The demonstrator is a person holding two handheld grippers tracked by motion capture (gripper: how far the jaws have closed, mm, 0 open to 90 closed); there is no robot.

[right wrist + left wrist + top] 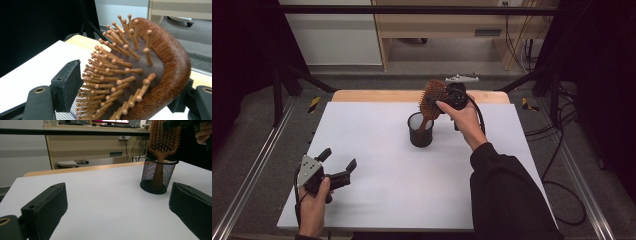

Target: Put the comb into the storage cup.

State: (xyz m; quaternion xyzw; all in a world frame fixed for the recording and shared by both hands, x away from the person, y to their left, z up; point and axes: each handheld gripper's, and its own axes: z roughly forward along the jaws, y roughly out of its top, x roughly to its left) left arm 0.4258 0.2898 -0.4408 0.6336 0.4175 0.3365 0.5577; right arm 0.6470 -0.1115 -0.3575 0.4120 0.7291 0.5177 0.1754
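A brown wooden paddle hairbrush (432, 97) stands tilted with its handle inside a black mesh cup (420, 131) at the table's middle back. My right gripper (443, 96) is shut on the brush head above the cup. In the right gripper view one jaw presses the bristles of the hairbrush (140, 67) and the other sits behind its back. My left gripper (339, 159) is open near the front left, nothing between its jaws. The left gripper view shows the cup (157, 178) and hairbrush (163, 140) ahead to the right.
A white sheet (387, 165) covers the table, with a wooden edge (377, 95) showing at the back. Metal rails (257, 165) run along both sides. Cables (557, 150) lie on the floor at the right. A desk (95, 147) stands beyond the table.
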